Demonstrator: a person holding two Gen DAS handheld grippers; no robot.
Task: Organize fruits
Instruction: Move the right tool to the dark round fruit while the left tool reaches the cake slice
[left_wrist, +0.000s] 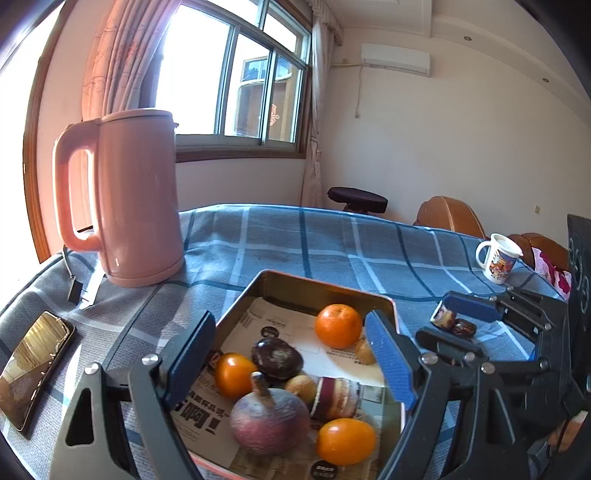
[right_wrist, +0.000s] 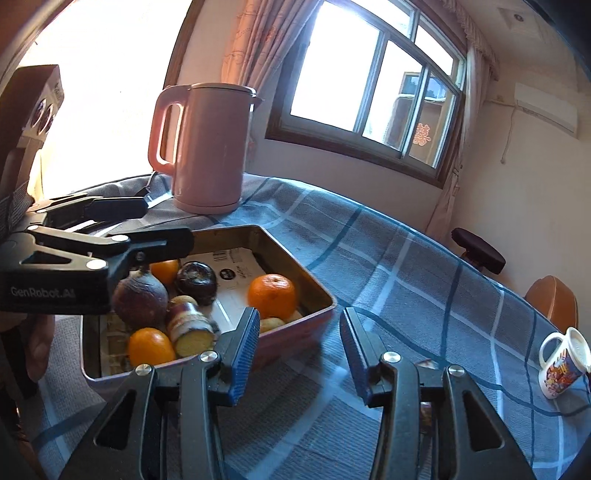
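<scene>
A metal tin tray (left_wrist: 317, 283) lined with printed paper sits on the blue checked cloth. It holds three oranges (left_wrist: 338, 325), a purple round fruit with a stem (left_wrist: 269, 419), a dark round fruit (left_wrist: 277, 357), a cut sweet potato piece (left_wrist: 334, 398) and small brown fruits. My left gripper (left_wrist: 291, 356) hovers open above the tray, its pads clear of the purple fruit below. My right gripper (right_wrist: 299, 354) stands open over bare cloth right of the tray (right_wrist: 291, 334). In the left wrist view, a small cut piece (left_wrist: 444, 316) and a dark date (left_wrist: 463, 328) lie on the cloth by its fingers.
A tall pink kettle (left_wrist: 136, 199) stands behind the tray on the left, with its cord trailing off. A phone (left_wrist: 33, 369) lies at the left edge. A printed mug (right_wrist: 561, 369) stands far right. Wooden chairs (left_wrist: 450, 214) and a dark stool line the far side.
</scene>
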